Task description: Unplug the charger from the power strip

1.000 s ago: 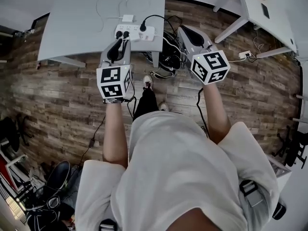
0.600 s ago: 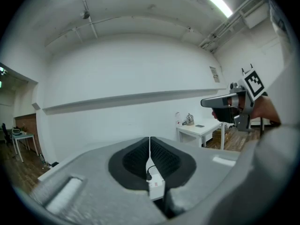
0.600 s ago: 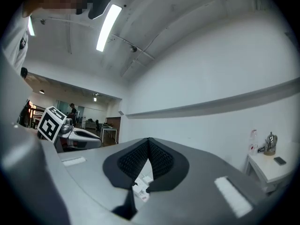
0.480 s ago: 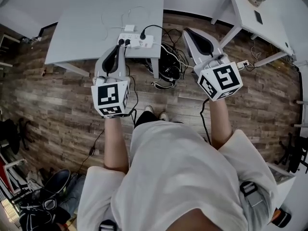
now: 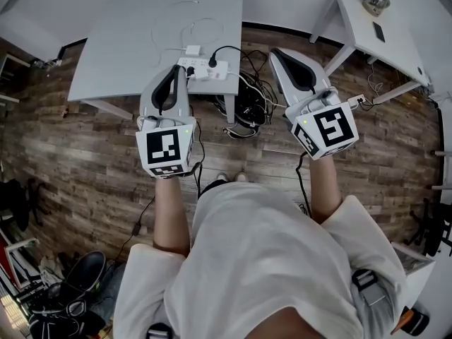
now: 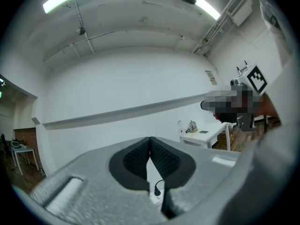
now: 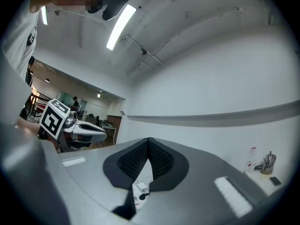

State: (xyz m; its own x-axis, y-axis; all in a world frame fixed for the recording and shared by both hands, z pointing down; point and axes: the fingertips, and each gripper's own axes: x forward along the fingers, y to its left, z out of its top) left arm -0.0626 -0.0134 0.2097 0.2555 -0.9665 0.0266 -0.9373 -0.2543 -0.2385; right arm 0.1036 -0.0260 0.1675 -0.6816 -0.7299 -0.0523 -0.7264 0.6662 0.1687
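A white power strip (image 5: 205, 69) lies near the front edge of the grey table (image 5: 127, 41). A black plug (image 5: 212, 61) with a black cord stands in it. A small white charger (image 5: 192, 50) with a looped white cable rests against the strip's far side; I cannot tell whether it is plugged in. My left gripper (image 5: 178, 68) hovers high above the strip's left end, shut and empty (image 6: 150, 139). My right gripper (image 5: 277, 51) is off the table's right side, also shut on nothing (image 7: 149, 140). Under each pair of jaws I glimpse the strip (image 6: 157, 194) (image 7: 139, 190).
A tangle of black cables (image 5: 247, 97) hangs and lies beside the table's right leg. A white desk (image 5: 378, 27) with small items stands at the upper right. The floor is wood plank (image 5: 85, 154). Bags and shoes (image 5: 70, 288) clutter the lower left.
Both grippers have risen toward the head camera and now look larger. The table and the strip have slid a little lower in the head view.
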